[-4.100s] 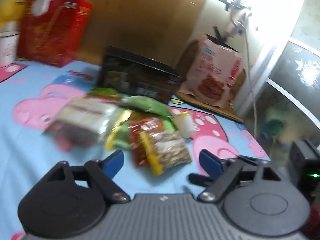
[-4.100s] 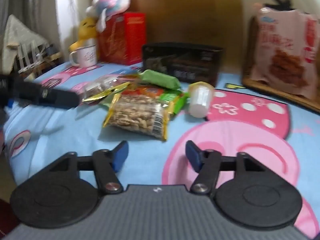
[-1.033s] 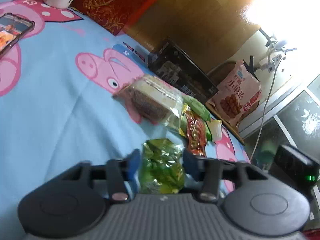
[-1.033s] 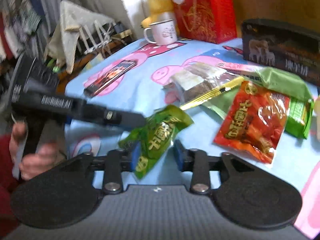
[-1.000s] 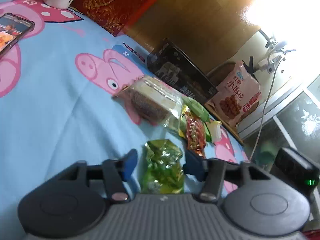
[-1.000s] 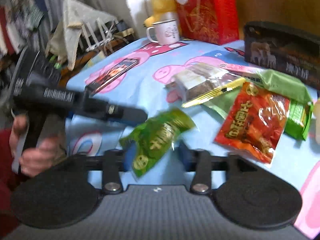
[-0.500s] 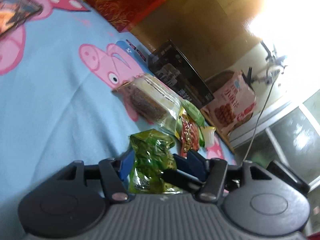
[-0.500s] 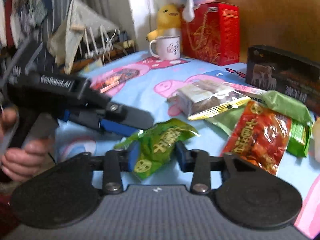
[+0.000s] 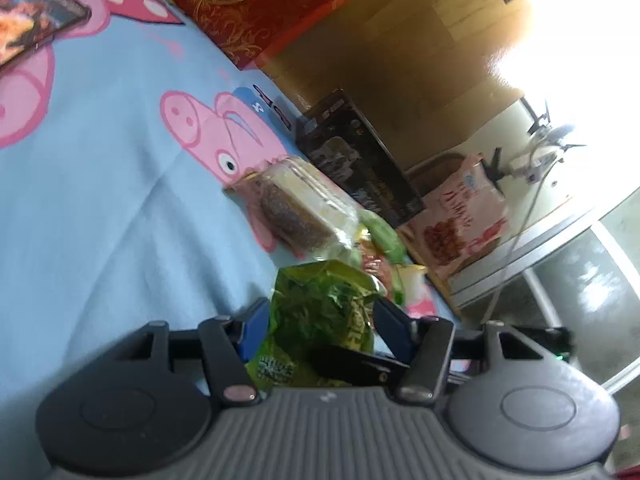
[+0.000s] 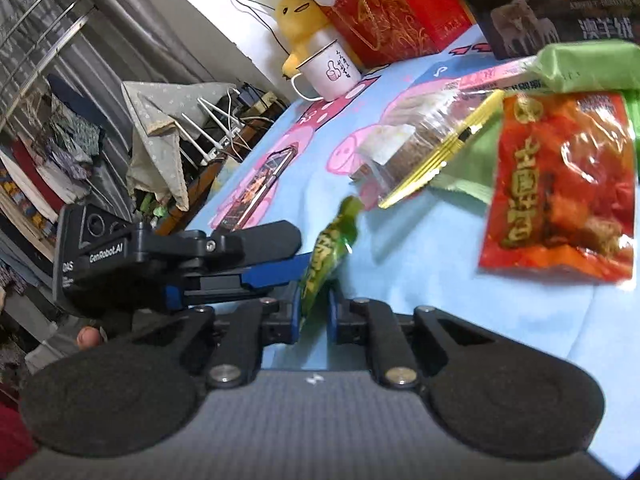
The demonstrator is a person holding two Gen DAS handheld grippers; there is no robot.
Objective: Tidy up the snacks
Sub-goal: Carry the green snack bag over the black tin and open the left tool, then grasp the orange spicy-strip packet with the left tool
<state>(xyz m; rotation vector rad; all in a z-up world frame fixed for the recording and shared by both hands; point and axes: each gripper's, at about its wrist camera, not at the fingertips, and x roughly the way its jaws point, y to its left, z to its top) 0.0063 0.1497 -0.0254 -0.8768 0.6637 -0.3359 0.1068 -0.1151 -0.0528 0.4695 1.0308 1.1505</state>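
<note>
A green snack packet (image 9: 320, 312) stands between the fingers of my left gripper (image 9: 320, 320), which are spread wider than the packet. My right gripper (image 10: 314, 312) is shut on the same green packet (image 10: 326, 256), seen edge-on and held above the blue cartoon sheet. The left gripper's body (image 10: 168, 264) reaches in from the left in the right wrist view. Beyond lie a clear-wrapped cake pack (image 10: 416, 152), also in the left wrist view (image 9: 300, 208), a red snack packet (image 10: 560, 196) and a green wrapper (image 10: 588, 66).
A red box (image 9: 260, 8), a black box (image 9: 360, 160) and a pink snack bag (image 9: 460, 216) stand at the back. A phone (image 10: 260, 188) lies on the sheet; a white mug (image 10: 332, 70) and a yellow plush (image 10: 300, 20) stand behind. Clutter lies beyond the left edge.
The right gripper has closed tighter on the green packet and turned it edge-on. The left gripper's fingers have opened away from it. Both views have tilted.
</note>
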